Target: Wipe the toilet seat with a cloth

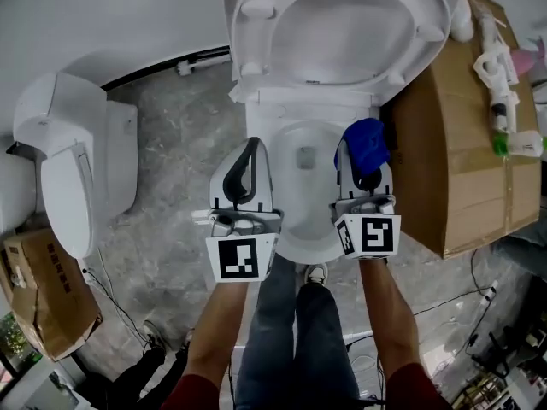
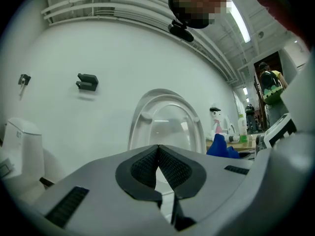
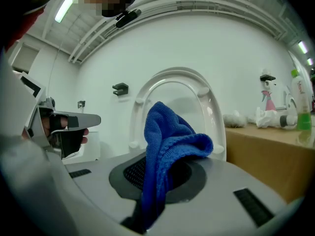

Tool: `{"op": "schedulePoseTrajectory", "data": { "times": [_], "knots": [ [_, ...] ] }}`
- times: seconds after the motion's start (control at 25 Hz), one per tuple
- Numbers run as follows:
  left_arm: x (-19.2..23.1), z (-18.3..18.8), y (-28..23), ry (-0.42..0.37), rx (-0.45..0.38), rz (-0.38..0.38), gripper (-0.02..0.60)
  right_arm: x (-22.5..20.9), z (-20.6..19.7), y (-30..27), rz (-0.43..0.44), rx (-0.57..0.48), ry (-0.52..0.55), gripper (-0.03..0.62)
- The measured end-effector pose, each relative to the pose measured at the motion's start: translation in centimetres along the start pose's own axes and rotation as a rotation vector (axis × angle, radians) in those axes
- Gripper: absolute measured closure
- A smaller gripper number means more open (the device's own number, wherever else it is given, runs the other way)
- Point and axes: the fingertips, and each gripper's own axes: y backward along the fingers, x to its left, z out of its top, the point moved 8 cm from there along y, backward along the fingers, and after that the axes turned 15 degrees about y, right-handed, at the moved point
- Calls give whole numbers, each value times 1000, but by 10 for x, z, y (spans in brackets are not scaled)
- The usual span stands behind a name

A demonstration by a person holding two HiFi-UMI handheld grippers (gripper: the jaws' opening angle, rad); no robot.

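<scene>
We are pinching the blue cloth (image 1: 366, 143) in the right gripper (image 1: 361, 171), keeping the left gripper (image 1: 251, 150) closed and empty, and facing the raised toilet seat (image 1: 432, 11) straight ahead beyond the bowl.

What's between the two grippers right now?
The toilet bowl, in the head view; the left gripper and the right gripper, holding the cloth, flank it.

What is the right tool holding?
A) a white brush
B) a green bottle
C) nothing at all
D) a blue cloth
D: in the right gripper view, the blue cloth is pinched between the jaws of the right tool and sticks up out of them.
</scene>
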Motion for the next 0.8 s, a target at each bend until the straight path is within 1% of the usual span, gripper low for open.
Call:
{"op": "schedulePoseTrajectory", "data": {
  "times": [0.2,0.36,0.52,0.8],
  "knots": [
    [16,-53,-24,5,2,10,566,10,-52,-29,-12,13,0,533],
    [24,-79,-35,15,18,11,566,13,-78,-44,-7,31,6,533],
    [28,-86,-37,40,20,17,566,7,-93,-63,-29,54,6,533],
    [37,-84,-46,41,18,12,566,-22,-114,-109,-129,125,-13,534]
  ]
}}
